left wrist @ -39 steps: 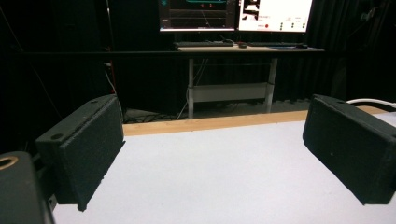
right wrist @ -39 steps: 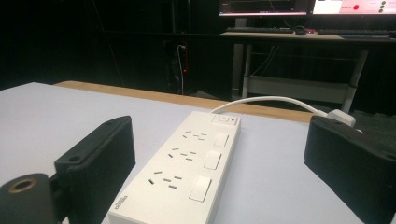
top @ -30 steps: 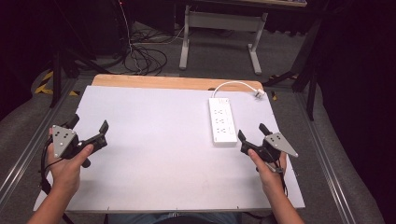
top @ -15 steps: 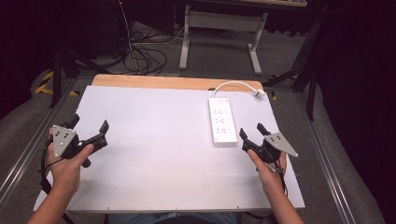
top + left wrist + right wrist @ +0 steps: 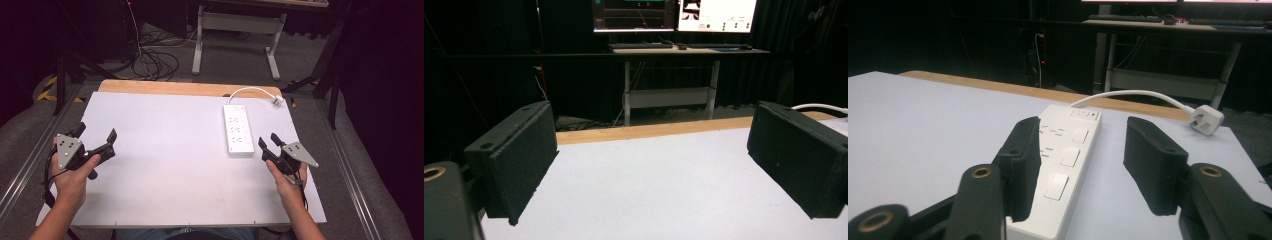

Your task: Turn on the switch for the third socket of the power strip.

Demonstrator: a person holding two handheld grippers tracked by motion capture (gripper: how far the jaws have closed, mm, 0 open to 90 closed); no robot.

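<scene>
Both your grippers gape empty: left gripper [image 5: 95,136] over bare table [image 5: 165,150], right gripper [image 5: 267,142] just beside the power strip [image 5: 237,129], plug [image 5: 276,99] at the far edge.

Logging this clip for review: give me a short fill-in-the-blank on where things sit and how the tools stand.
1. The power strip lies nearest the ____ tool.
2. Both tools, left and right, have their jaws ____.
3. The strip's plug lies ____, connected to no outlet.
4. The table top is ____ in colour.

Missing words: right; open; loose; white
</scene>
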